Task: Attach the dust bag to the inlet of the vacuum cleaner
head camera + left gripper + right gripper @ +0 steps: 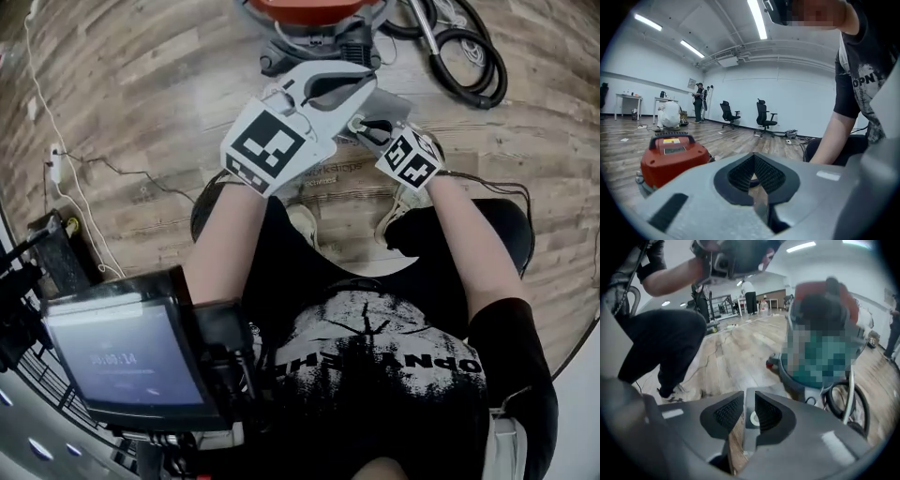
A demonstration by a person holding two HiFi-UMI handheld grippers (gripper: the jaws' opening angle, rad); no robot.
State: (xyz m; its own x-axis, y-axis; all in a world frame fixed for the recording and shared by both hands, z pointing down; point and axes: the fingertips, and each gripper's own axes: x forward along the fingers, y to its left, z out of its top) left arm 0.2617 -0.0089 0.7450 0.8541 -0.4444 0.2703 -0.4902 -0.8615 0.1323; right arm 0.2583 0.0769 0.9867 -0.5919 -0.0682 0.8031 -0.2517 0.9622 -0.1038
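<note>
My left gripper (754,180) is shut tight, holding nothing. My right gripper's (748,401) jaws stand slightly apart above the grey dust bag (751,419), with open floor (740,352) beside the vacuum cleaner (670,159).

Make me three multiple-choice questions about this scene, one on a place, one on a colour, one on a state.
1. Where is the hose? A) on the floor beside the vacuum cleaner B) on the person's lap C) on a chair
2. The vacuum cleaner's body is: A) blue B) red C) yellow
3. The left gripper has its jaws: A) wide apart B) together C) clamped on a cable
Answers: 1 A, it coils on the floor there; 2 B, its shell shows red; 3 B, its pads meet.
</note>
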